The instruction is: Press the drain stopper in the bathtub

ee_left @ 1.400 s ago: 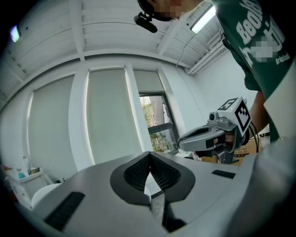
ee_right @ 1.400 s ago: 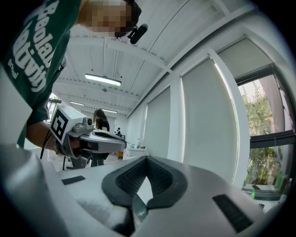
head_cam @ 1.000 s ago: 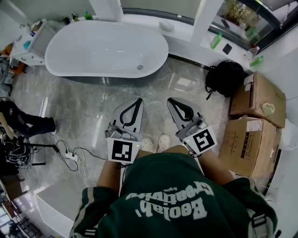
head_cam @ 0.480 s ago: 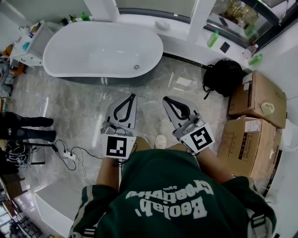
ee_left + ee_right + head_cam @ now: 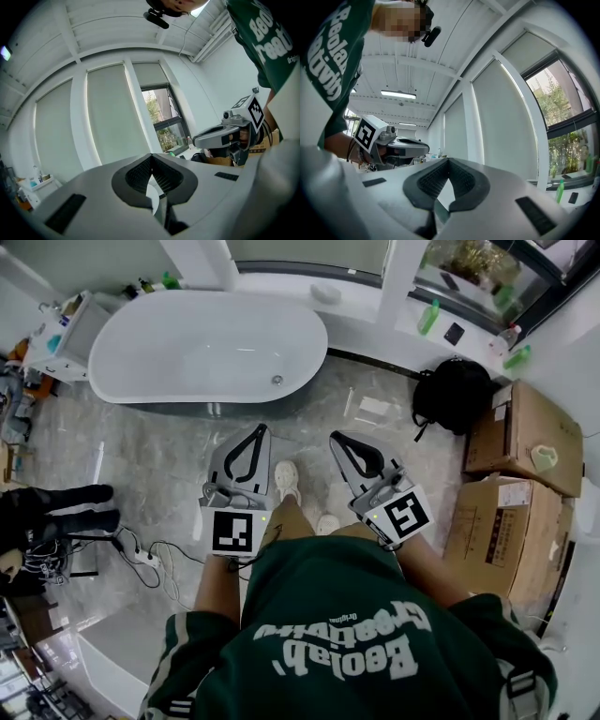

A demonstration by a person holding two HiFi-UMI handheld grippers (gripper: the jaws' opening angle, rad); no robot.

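The white oval bathtub (image 5: 187, 348) stands on the floor at the upper left of the head view, with the small round metal drain stopper (image 5: 277, 381) near its right end. My left gripper (image 5: 262, 428) hangs over the marble floor just short of the tub's near side, jaws shut and empty. Beside it, further right, my right gripper (image 5: 338, 439) is likewise shut with nothing in it. Both gripper views look up at blinds and ceiling; the left gripper (image 5: 151, 157) and right gripper (image 5: 449, 162) each show their pads touching. Neither shows the stopper.
A black backpack (image 5: 453, 395) and two cardboard boxes (image 5: 520, 432) sit at the right. A white cabinet (image 5: 64, 332) stands left of the tub. A power strip with cables (image 5: 141, 556) and another person's legs (image 5: 56, 507) lie at the left. My shoe (image 5: 286, 477) is between the grippers.
I have stepped forward: one shoe now shows between the grippers. The left gripper has shifted a little left and the tub sits slightly closer. The bystander's legs at the left have moved.
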